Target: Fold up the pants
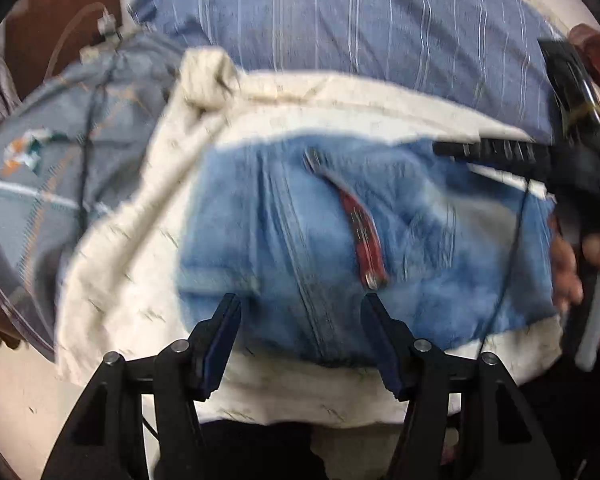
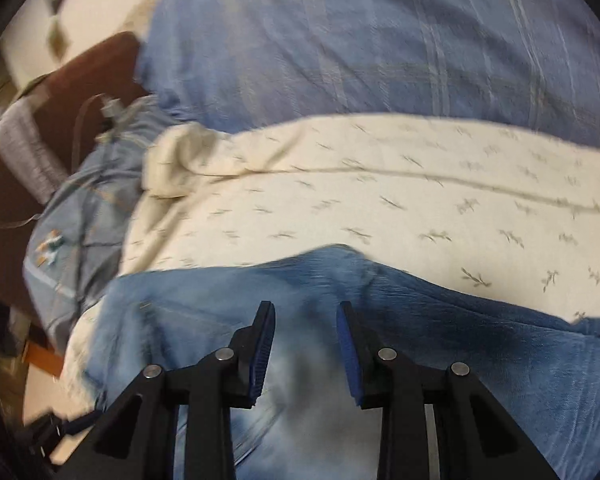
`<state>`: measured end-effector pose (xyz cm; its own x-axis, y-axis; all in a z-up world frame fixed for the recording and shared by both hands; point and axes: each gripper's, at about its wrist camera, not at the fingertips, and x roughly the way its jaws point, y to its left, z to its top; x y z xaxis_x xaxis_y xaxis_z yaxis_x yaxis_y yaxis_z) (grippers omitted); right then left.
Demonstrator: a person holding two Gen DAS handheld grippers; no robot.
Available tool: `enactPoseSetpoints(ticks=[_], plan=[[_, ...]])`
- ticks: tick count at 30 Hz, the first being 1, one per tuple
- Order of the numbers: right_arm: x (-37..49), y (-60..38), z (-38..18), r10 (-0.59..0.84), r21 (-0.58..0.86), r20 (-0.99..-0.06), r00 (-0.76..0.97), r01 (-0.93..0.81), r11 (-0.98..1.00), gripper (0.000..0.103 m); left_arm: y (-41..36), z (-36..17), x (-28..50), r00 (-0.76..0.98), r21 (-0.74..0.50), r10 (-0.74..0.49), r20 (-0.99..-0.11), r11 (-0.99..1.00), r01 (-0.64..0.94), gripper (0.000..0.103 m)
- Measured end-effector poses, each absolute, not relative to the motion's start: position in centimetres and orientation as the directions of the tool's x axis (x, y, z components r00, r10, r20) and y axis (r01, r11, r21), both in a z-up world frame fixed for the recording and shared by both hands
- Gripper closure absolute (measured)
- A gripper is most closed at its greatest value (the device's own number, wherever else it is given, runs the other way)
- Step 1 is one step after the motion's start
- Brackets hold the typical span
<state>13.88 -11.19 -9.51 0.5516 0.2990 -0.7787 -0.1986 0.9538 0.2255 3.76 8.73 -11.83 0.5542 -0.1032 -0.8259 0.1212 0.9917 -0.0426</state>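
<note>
Blue denim pants (image 1: 300, 220) lie bunched on a cream patterned sheet (image 1: 132, 264), with a red strip (image 1: 362, 232) along a pocket seam. My left gripper (image 1: 300, 308) is open and empty, just above the pants' near edge. My right gripper (image 2: 306, 316) is open and empty, hovering over the denim (image 2: 420, 320). The right gripper also shows in the left wrist view (image 1: 500, 152), at the right over the pants' far edge, held by a hand.
A blue striped bedcover (image 1: 340, 32) lies behind the cream sheet (image 2: 380, 184). A grey-blue bag with an orange and teal logo (image 1: 60, 140) sits at the left. Brown furniture (image 2: 80, 92) stands at the far left.
</note>
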Motion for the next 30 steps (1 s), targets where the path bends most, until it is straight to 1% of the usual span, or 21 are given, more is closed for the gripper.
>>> enactPoseSetpoints(ticks=[3, 6, 9, 11, 14, 17, 20, 25, 30], plan=[[12.8, -9.8, -8.7, 0.354, 0.258, -0.775, 0.523, -0.249, 0.933, 0.069, 9.5, -11.2, 4.2, 0.582, -0.006, -0.056, -0.811, 0.996, 0.088, 0.036], [12.3, -8.9, -8.6, 0.391, 0.301, -0.778, 0.492, -0.254, 0.919, 0.069, 10.2, -12.4, 5.6, 0.543, 0.003, -0.039, -0.839, 0.997, 0.076, 0.036], [12.6, -8.0, -9.2, 0.381, 0.296, -0.793, 0.474, -0.246, 0.923, 0.069, 10.4, -14.5, 6.5, 0.488, 0.019, -0.024, -0.873, 0.996, 0.083, 0.035], [13.4, -7.5, -10.3, 0.384, 0.309, -0.813, 0.438, -0.234, 0.922, 0.069, 10.6, -15.4, 6.4, 0.471, 0.003, -0.035, -0.882, 0.997, 0.080, 0.032], [14.7, -7.0, -12.8, 0.379, 0.328, -0.852, 0.360, -0.198, 0.924, 0.069, 11.1, -16.0, 6.6, 0.464, -0.021, -0.056, -0.884, 0.997, 0.080, 0.032], [15.4, -6.6, -14.9, 0.344, 0.301, -0.883, 0.320, -0.176, 0.937, 0.068, 10.9, -15.7, 6.6, 0.458, -0.014, -0.051, -0.887, 0.996, 0.083, 0.031], [14.9, -6.3, -14.3, 0.334, 0.283, -0.878, 0.343, -0.191, 0.940, 0.067, 11.0, -15.2, 6.3, 0.465, -0.021, -0.053, -0.884, 0.997, 0.073, 0.031], [13.5, -8.3, -11.3, 0.364, 0.311, -0.832, 0.418, -0.190, 0.931, 0.066, 11.2, -13.2, 5.0, 0.495, -0.041, -0.068, -0.866, 0.997, 0.066, 0.031], [11.2, -11.8, -7.8, 0.313, 0.264, -0.799, 0.513, -0.169, 0.950, 0.066, 10.8, -11.0, 4.4, 0.548, -0.036, -0.074, -0.833, 0.996, 0.080, 0.031]])
